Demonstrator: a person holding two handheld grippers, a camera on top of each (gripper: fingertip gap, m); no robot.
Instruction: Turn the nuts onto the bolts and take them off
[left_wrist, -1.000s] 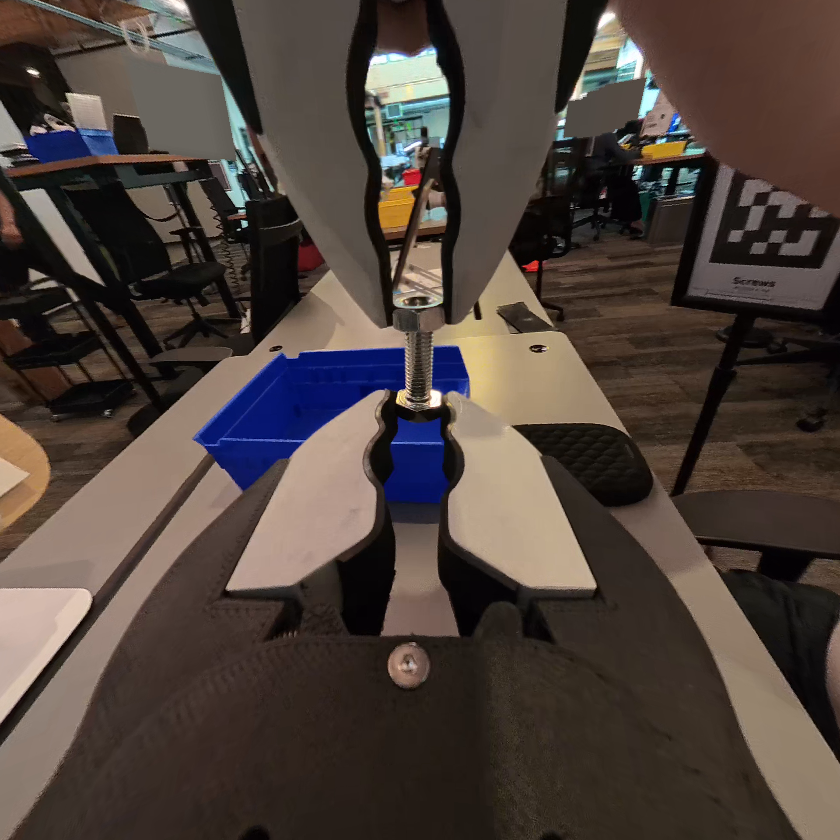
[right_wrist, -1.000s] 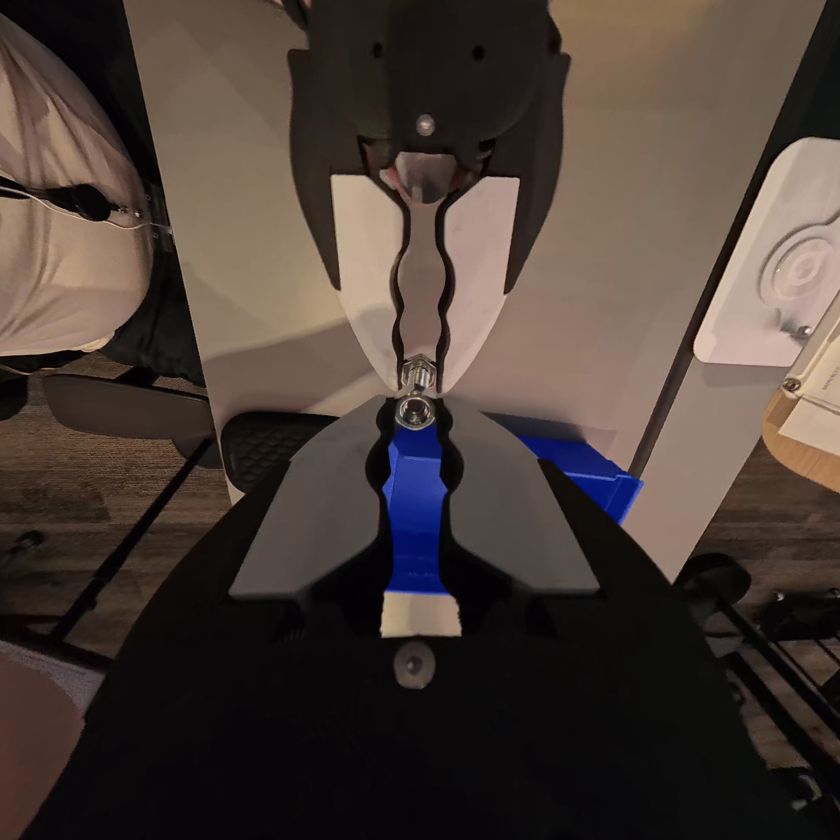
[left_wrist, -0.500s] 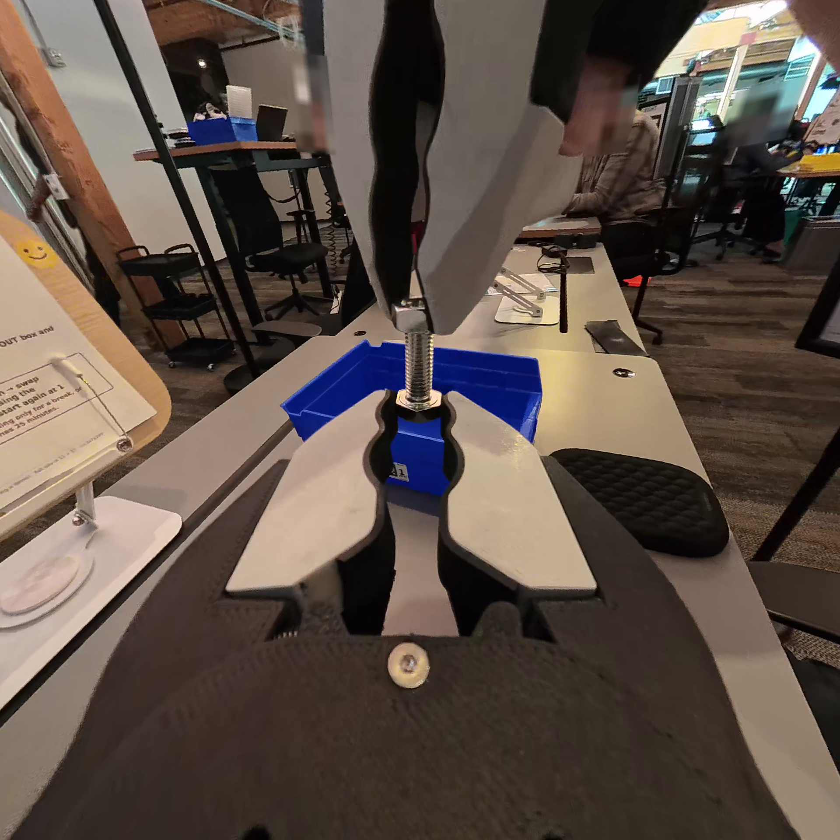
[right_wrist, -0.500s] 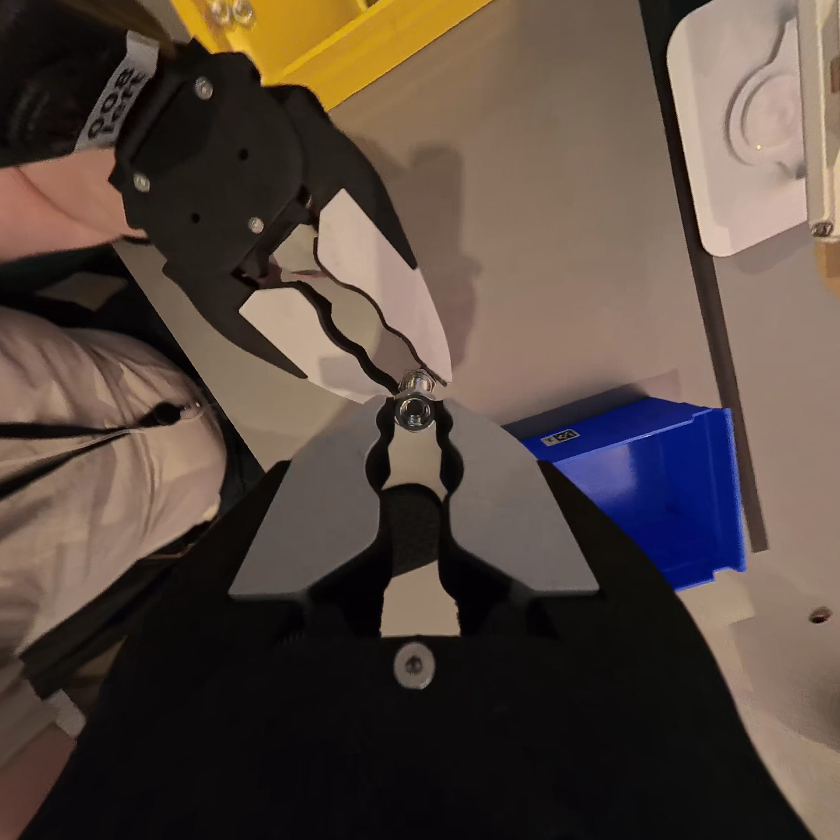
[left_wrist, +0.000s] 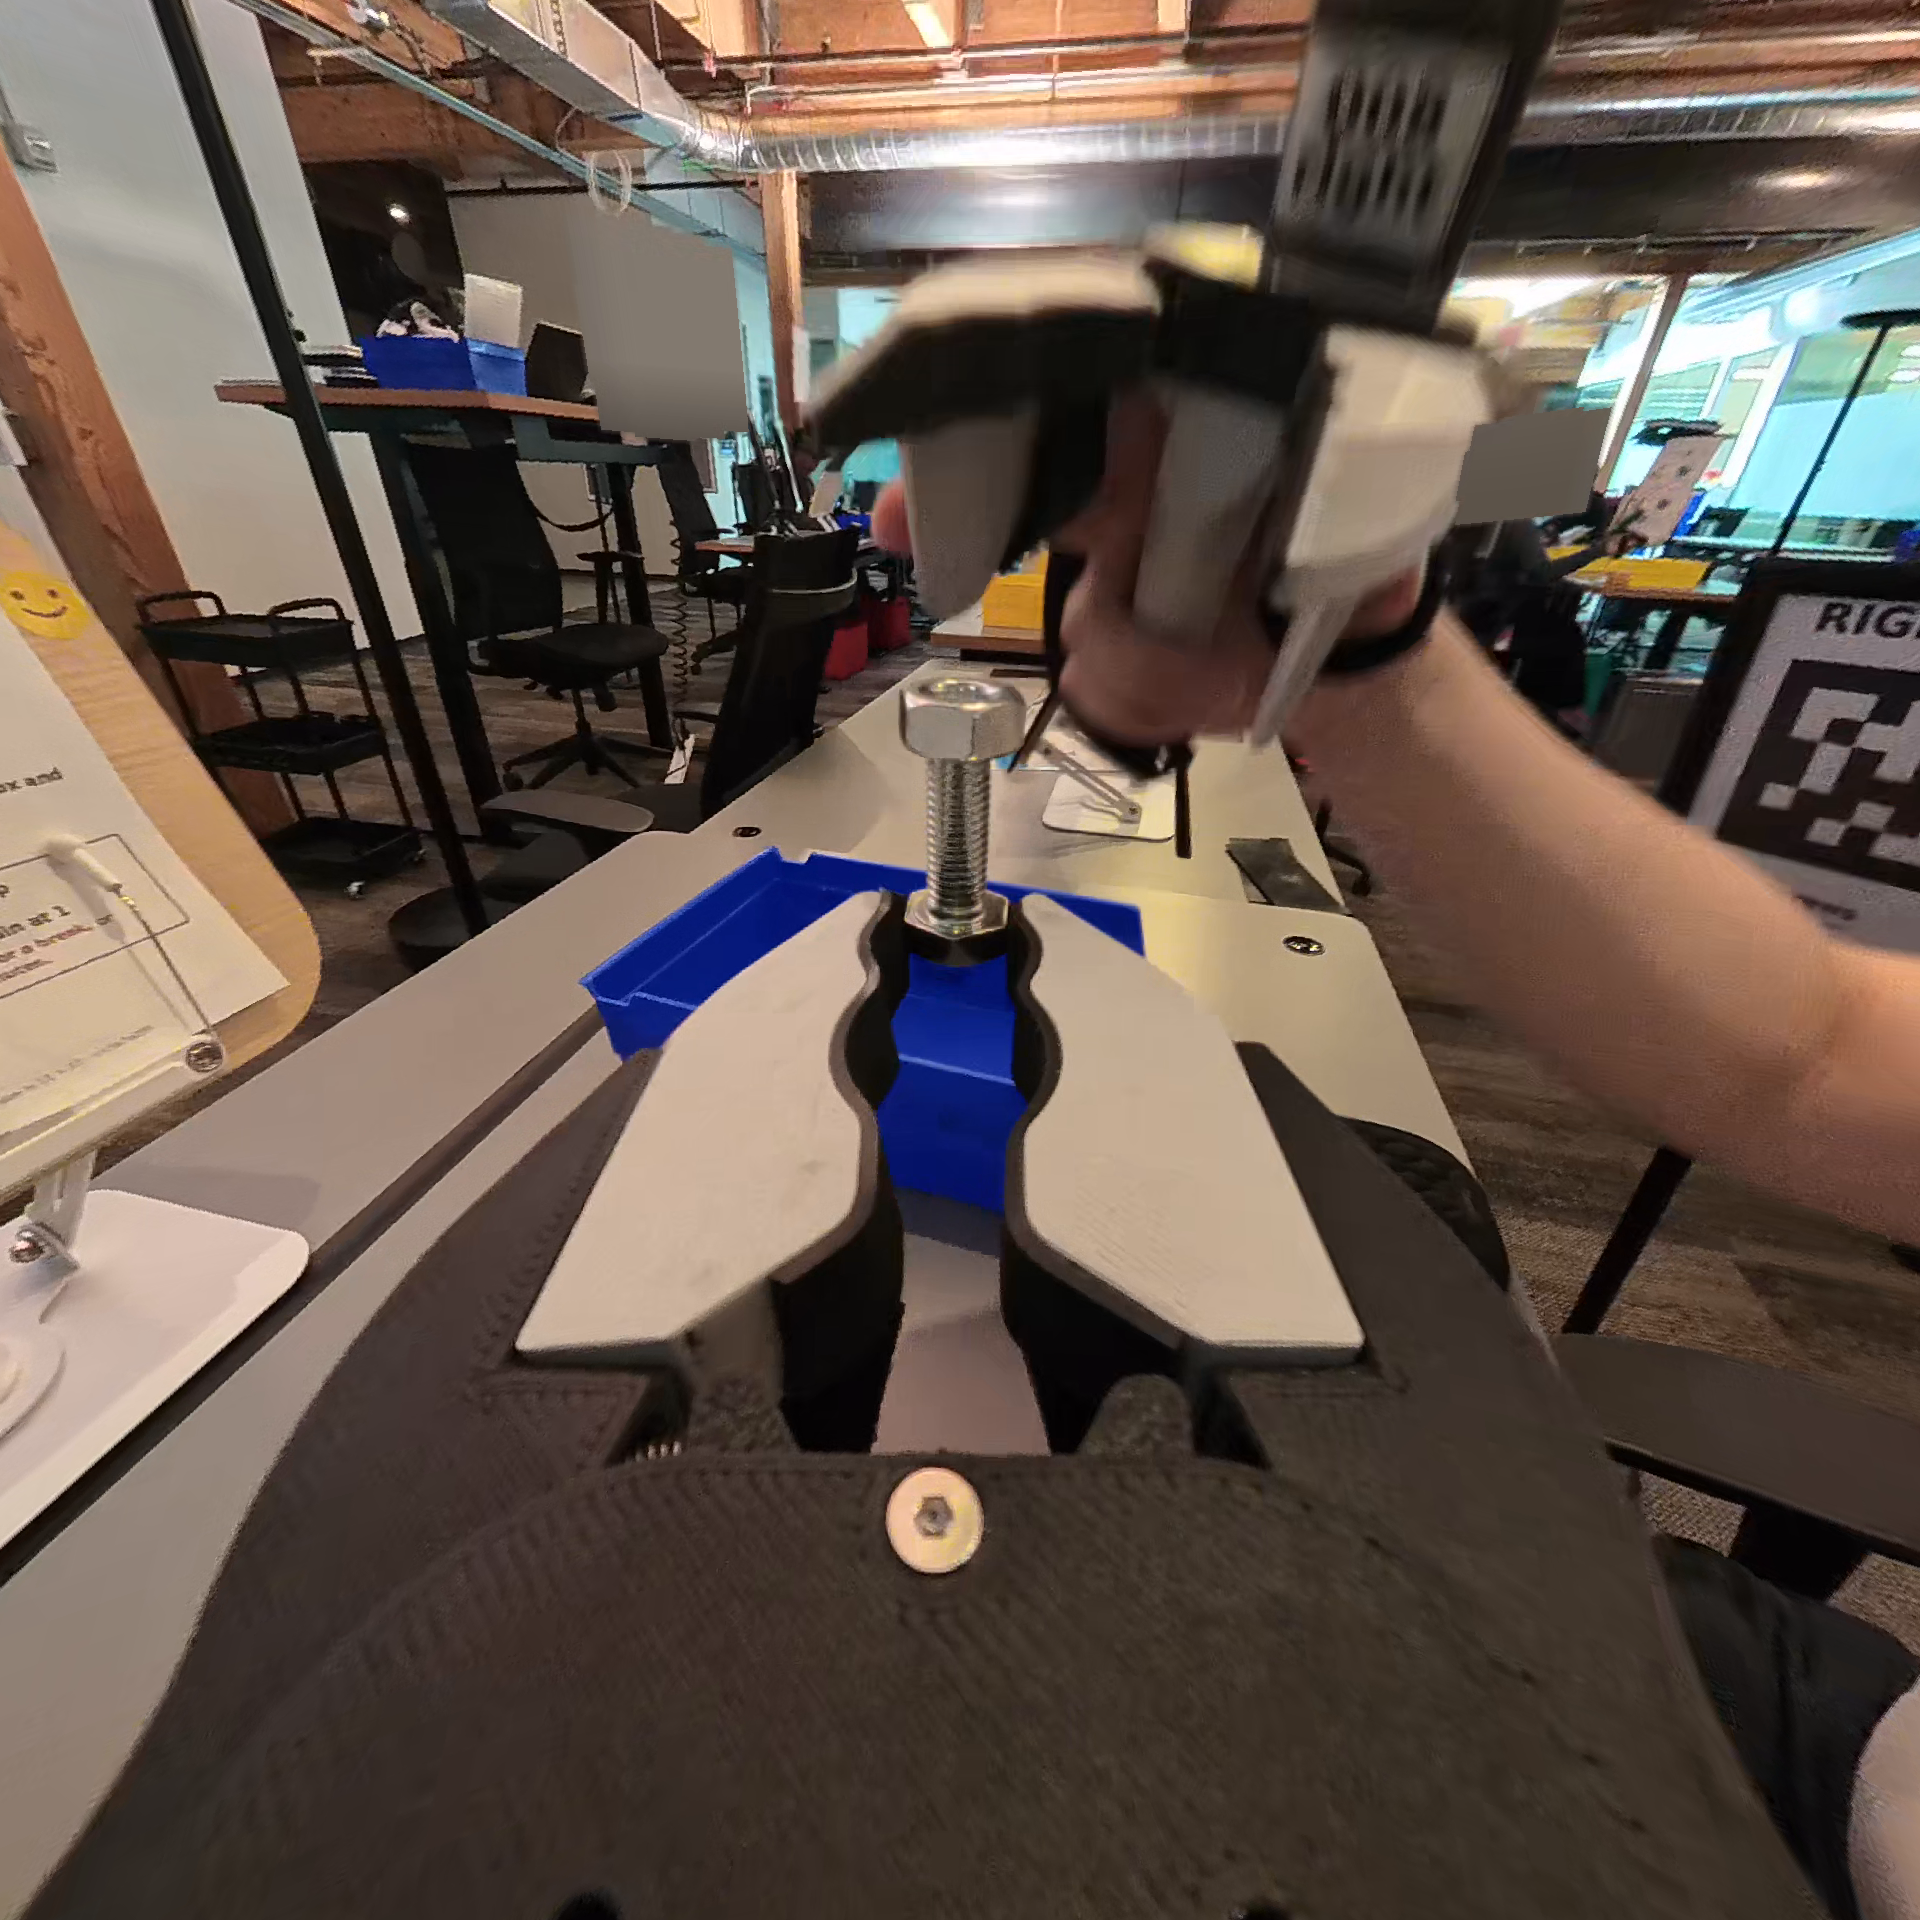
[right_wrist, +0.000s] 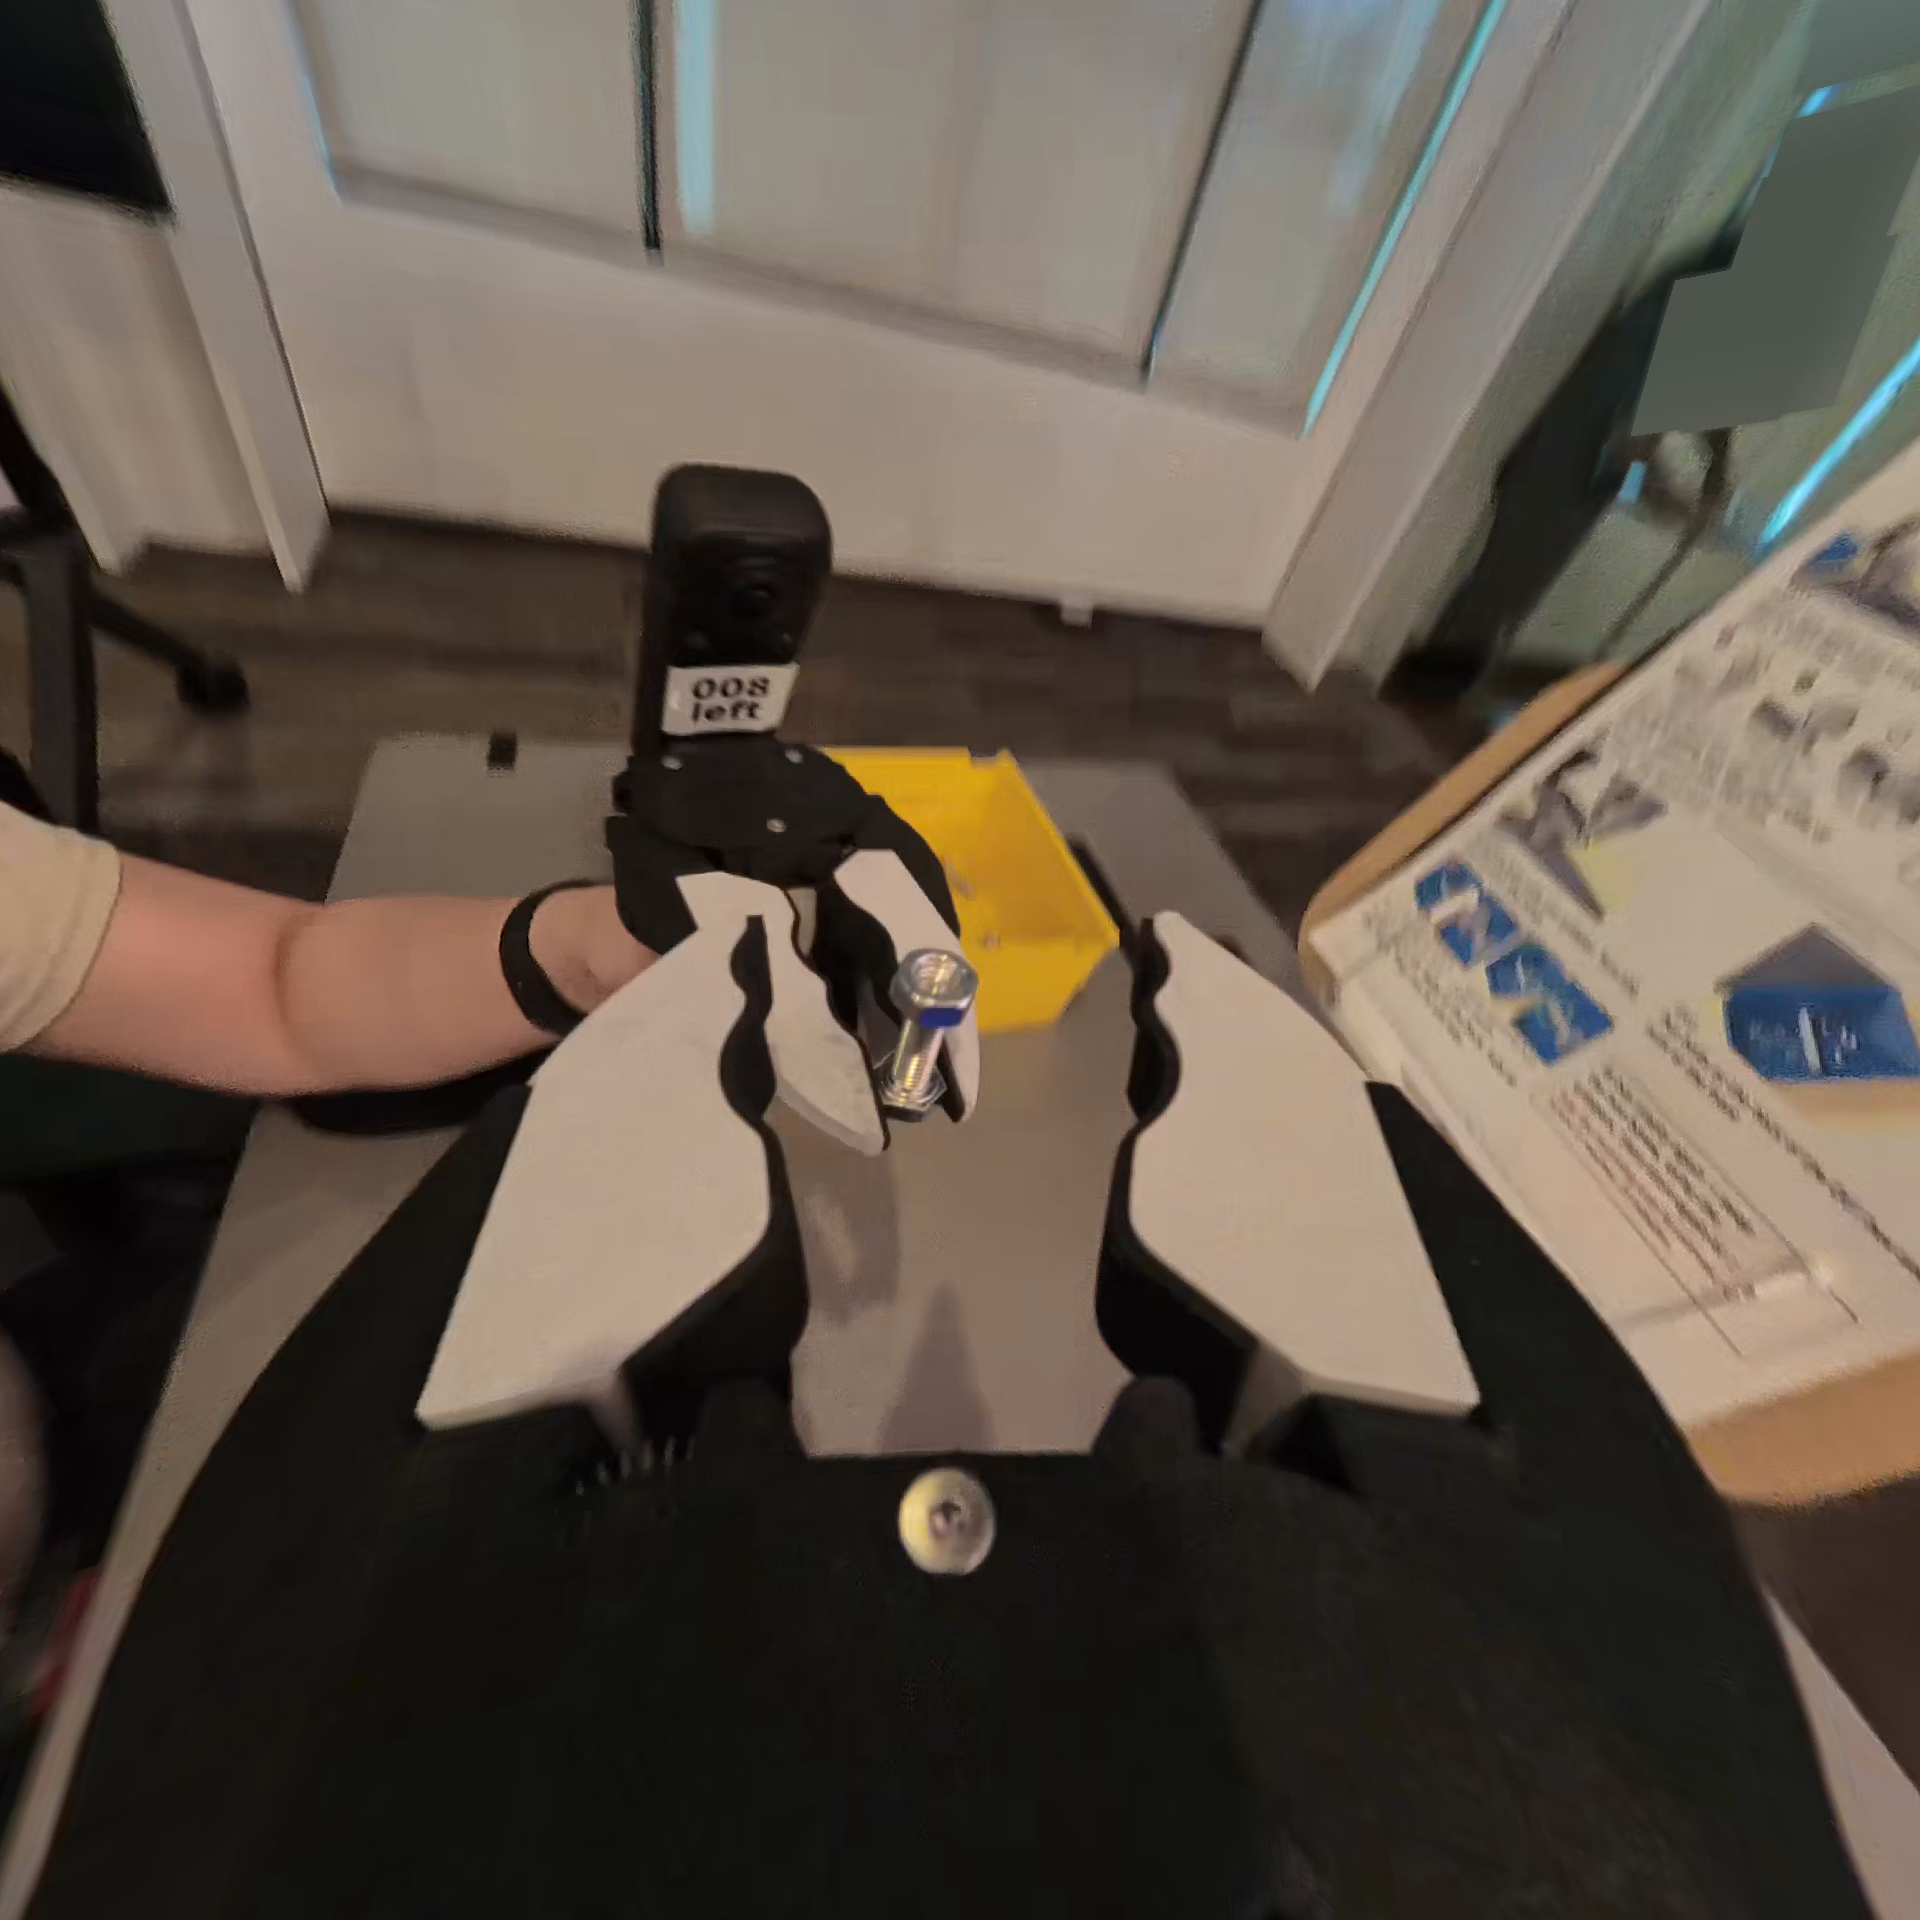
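Left wrist view first: the left gripper (left_wrist: 954, 925) has its fingertips clamped on the hex nut (left_wrist: 954, 916), and the bolt (left_wrist: 958, 800) stands straight up out of it, head on top, shank threads exposed between head and nut. So the nut sits at the low end of the thread, only a little way on by the look of it. Behind the tips there's a blue bin (left_wrist: 862, 977) on the grey table (left_wrist: 436, 1049), plus a sign stand off to the left. The right gripper (left_wrist: 1081, 520) is up above and to the right of the bolt head, clear of it, and it's motion-blurred, so I can't read much from here beyond that it isn't touching anything.

Right wrist view: much clearer on that one. The right gripper's (right_wrist: 961, 1039) fingers are spread wide apart with nothing between them, just table showing through the gap. Ahead of it you see the left gripper (right_wrist: 914, 1101) pinching the nut (right_wrist: 911, 1088) with the bolt (right_wrist: 928, 1023) poking up tilted, and a yellow bin (right_wrist: 997, 883) behind that.

What could go wrong: the bolt is held only by whatever threads are engaged. If the right gripper comes back in off-centre and knocks the head sideways, the bolt could rock or bind in the nut. And if the job now is unscrewing, the bolt could drop free on the last turn unless the head is properly gripped.
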